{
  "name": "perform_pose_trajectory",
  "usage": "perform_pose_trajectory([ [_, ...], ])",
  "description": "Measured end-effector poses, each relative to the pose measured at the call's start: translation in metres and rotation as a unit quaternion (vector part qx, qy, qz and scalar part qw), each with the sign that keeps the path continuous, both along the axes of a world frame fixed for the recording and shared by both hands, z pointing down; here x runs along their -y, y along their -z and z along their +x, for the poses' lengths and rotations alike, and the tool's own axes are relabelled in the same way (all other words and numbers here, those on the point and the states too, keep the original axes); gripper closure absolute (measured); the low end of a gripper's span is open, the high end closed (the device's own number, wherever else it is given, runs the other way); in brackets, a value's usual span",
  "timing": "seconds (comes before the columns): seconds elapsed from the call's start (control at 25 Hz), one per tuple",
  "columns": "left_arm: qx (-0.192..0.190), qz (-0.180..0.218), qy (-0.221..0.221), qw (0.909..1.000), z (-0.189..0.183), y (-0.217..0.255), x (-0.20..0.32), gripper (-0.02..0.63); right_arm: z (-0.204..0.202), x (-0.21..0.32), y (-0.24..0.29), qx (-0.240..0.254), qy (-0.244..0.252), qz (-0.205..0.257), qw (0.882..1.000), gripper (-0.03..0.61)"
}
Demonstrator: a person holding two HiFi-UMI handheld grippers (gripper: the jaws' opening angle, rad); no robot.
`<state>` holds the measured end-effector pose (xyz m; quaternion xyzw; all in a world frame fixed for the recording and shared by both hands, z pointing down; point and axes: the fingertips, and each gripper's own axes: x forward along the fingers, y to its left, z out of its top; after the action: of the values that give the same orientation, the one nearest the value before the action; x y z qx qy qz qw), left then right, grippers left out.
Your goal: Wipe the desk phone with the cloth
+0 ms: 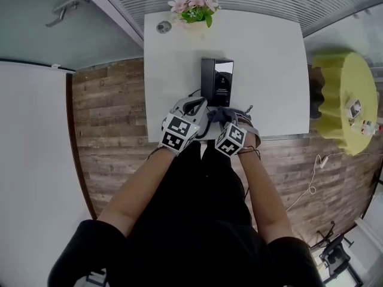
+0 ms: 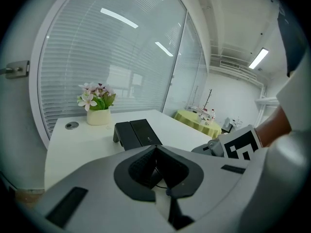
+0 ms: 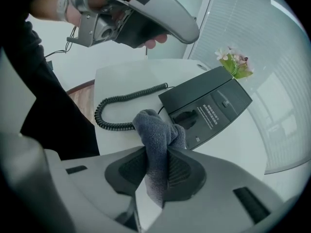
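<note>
You stand in an office. Listed: white table with desk phone, potted flowers, glass partition with blinds, ceiling strip light, wood-plank floor.

A white rectangular table stands on wood-plank flooring. On it lies a black rectangular desk phone. At the far edge is a pot of pink flowers, with a small round grey grommet beside it. At the near edge the left gripper and right gripper sit side by side, each carrying a marker cube. A bunched grey cloth shows at the right one's front end, just beside the phone. A round yellow-green covered table stands to the right.
</note>
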<state>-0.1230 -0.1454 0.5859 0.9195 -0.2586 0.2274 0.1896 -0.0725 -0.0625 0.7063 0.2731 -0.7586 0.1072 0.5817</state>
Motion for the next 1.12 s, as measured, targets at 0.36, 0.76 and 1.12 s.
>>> perform_pose_trajectory([
  [0.36, -0.009, 0.02, 0.018, 0.9996, -0.013, 0.025, 0.033, 0.604, 0.0, 0.046, 0.05, -0.013, 0.012, 0.041, 0.999, 0.483],
  [0.76, -0.015, 0.043, 0.049, 0.9978, -0.021, 0.048, 0.087, 0.604, -0.011, 0.146, 0.111, -0.021, 0.042, 0.136, 0.99, 0.483],
  [1.12, -0.014, 0.043, 0.08, 0.9958, -0.022, 0.047, 0.126, 0.604, -0.022, 0.197, 0.108, -0.016, 0.075, 0.156, 0.985, 0.484],
])
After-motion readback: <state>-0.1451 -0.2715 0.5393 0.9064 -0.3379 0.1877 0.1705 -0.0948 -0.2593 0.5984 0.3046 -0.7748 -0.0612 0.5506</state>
